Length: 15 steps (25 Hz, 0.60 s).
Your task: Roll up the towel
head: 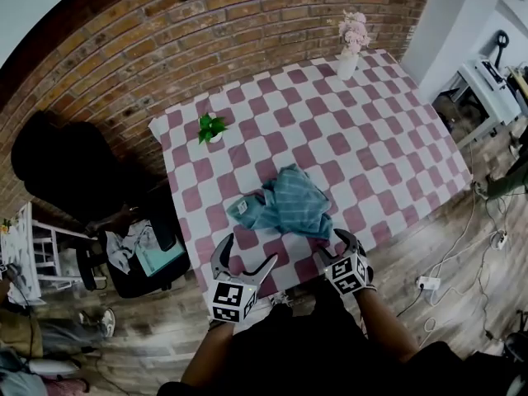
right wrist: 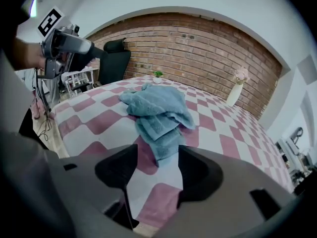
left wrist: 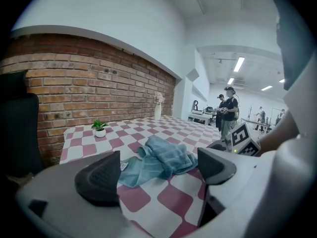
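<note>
A teal towel (head: 287, 205) lies crumpled on the pink-and-white checked tablecloth (head: 388, 139), close to the table's near edge. My left gripper (head: 245, 258) hovers over the near edge, left of the towel, jaws wide open and empty. In the left gripper view the towel (left wrist: 158, 160) lies ahead between the open fingers (left wrist: 99, 177). My right gripper (head: 337, 244) is at the towel's near right corner. In the right gripper view the towel (right wrist: 156, 110) has a corner reaching toward my right gripper (right wrist: 156, 170), whose jaws stand apart without pressing on it.
A small potted plant (head: 211, 128) stands at the far left of the table, and a white vase of pink flowers (head: 351, 48) at the far right. A black chair (head: 58, 172) stands left of the table by the brick wall. A person (left wrist: 228, 113) stands in the background.
</note>
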Each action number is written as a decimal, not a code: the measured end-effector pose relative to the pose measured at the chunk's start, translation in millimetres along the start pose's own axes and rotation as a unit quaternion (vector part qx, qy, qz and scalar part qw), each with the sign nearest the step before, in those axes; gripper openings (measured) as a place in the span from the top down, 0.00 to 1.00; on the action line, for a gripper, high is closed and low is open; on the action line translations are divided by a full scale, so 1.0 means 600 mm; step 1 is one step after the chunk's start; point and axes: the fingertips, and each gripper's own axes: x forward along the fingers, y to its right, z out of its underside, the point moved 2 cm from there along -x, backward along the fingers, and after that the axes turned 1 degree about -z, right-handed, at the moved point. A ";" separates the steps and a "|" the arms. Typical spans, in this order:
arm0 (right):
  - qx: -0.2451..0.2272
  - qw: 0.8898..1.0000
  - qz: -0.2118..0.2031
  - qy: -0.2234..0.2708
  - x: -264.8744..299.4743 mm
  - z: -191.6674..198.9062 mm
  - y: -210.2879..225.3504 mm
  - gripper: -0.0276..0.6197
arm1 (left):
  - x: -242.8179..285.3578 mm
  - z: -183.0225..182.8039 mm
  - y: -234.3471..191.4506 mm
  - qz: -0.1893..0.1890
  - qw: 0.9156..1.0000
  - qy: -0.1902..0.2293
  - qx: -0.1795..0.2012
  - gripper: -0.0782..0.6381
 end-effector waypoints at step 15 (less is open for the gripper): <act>0.037 0.999 -0.034 -0.010 0.035 0.004 0.014 0.67 | 0.037 -0.009 0.026 -0.031 0.999 -0.004 -0.032 0.24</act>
